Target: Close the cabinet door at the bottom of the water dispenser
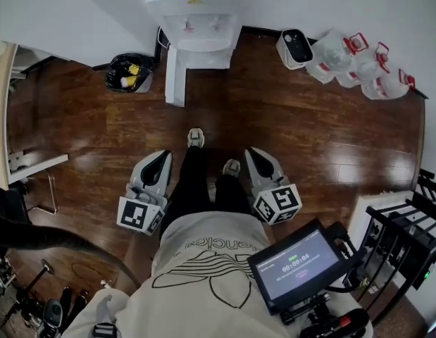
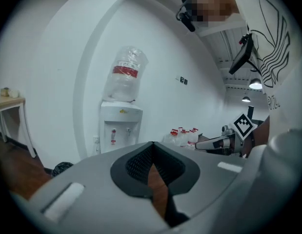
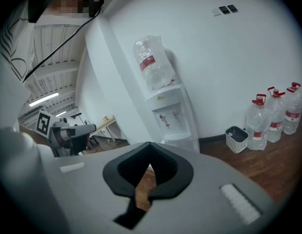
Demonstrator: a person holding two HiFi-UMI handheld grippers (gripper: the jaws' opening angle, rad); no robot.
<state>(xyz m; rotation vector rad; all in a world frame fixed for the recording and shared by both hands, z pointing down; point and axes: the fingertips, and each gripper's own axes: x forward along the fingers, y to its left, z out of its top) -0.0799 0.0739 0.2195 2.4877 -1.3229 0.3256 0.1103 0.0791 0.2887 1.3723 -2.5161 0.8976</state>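
Observation:
The white water dispenser (image 1: 198, 20) stands against the far wall. Its bottom cabinet door (image 1: 175, 76) is swung open and sticks out toward me over the wood floor. I stand a few steps back from it. My left gripper (image 1: 160, 155) and right gripper (image 1: 254, 153) are held low on either side of my legs, both shut with nothing between the jaws. The left gripper view shows its shut tips (image 2: 151, 144) below the dispenser (image 2: 119, 126) with a bottle on top. In the right gripper view the shut tips (image 3: 150, 144) hide the foot of the dispenser (image 3: 170, 116).
A black rubbish bag (image 1: 129, 72) sits left of the dispenser. To its right are a small white bin (image 1: 295, 48) and several water jugs (image 1: 358, 65). A table (image 1: 3, 118) stands at the left, a black rack (image 1: 408, 238) at the right.

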